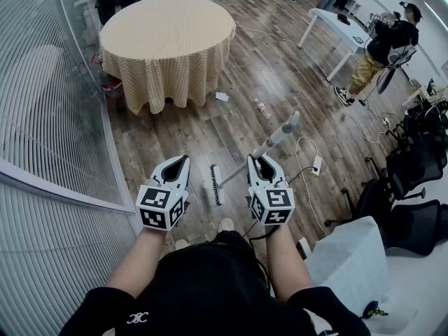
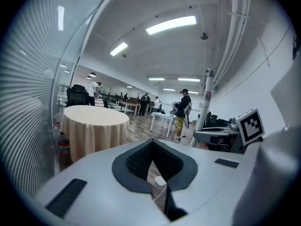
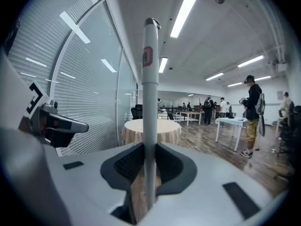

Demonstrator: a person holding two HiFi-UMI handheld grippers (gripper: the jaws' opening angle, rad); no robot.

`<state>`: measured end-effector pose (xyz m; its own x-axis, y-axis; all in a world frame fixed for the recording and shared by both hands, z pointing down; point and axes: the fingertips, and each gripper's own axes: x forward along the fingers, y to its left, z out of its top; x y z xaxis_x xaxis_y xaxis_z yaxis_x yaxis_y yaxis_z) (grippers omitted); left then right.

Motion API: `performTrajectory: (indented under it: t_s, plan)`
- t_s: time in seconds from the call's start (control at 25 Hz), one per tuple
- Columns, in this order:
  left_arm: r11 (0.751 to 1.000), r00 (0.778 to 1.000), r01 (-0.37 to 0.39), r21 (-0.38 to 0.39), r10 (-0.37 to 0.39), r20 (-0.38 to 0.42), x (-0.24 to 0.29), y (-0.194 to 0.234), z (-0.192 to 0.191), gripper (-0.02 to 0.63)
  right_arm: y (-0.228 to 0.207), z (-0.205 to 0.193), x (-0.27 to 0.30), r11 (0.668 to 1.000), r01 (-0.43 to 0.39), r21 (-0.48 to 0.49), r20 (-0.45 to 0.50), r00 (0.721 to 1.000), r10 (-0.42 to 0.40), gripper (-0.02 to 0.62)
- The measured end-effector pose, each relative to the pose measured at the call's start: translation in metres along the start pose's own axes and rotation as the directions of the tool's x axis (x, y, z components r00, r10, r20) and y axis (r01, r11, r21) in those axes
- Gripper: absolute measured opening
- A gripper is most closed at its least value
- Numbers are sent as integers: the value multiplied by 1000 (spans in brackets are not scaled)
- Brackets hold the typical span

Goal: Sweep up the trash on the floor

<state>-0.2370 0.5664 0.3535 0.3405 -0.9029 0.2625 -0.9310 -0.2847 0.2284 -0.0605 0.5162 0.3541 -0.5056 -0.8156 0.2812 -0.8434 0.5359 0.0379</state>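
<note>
A long-handled broom lies slanted in front of me, its grey handle [image 1: 276,137] rising to the right and its brush head [image 1: 215,185] down on the wood floor. My right gripper [image 1: 260,165] is shut on the handle low down; in the right gripper view the handle [image 3: 149,102] stands upright between the jaws of that gripper [image 3: 149,159]. My left gripper [image 1: 180,163] hangs left of the brush head, shut and empty, and in its own view the left gripper [image 2: 151,149] faces the room. A white paper scrap [image 1: 222,96] and a small crumpled bit [image 1: 260,106] lie on the floor farther ahead.
A round table with a checked cloth [image 1: 168,33] stands ahead at the left, beside a curved glass wall with blinds [image 1: 49,117]. A power strip with its cable [image 1: 316,164] lies right of the broom. Office chairs [image 1: 413,208], a white table [image 1: 336,26] and a person [image 1: 381,47] are at the right.
</note>
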Motion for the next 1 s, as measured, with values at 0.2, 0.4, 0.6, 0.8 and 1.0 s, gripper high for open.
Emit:
performTrajectory:
  t_s: [0.2, 0.4, 0.6, 0.8, 1.0]
  plan:
    - [998, 999, -37, 40, 37, 18, -18, 19, 2, -3, 33, -5, 11, 999, -17, 44, -7, 1000, 17, 87]
    - [997, 998, -68, 32, 68, 19, -32, 24, 3, -3, 55, -2, 10, 995, -59, 78, -13, 998, 60, 87]
    - [998, 998, -65, 26, 65, 4, -40, 21, -9, -3, 75, -10, 5, 992, -118, 47, -34, 992, 120, 87]
    - [998, 998, -68, 20, 68, -14, -47, 22, -17, -3, 90, -18, 2, 989, -145, 3, -48, 988, 145, 87]
    - [997, 997, -70, 19, 71, -21, -56, 24, -26, -3, 97, -26, -1, 985, -171, -35, -56, 984, 169, 87]
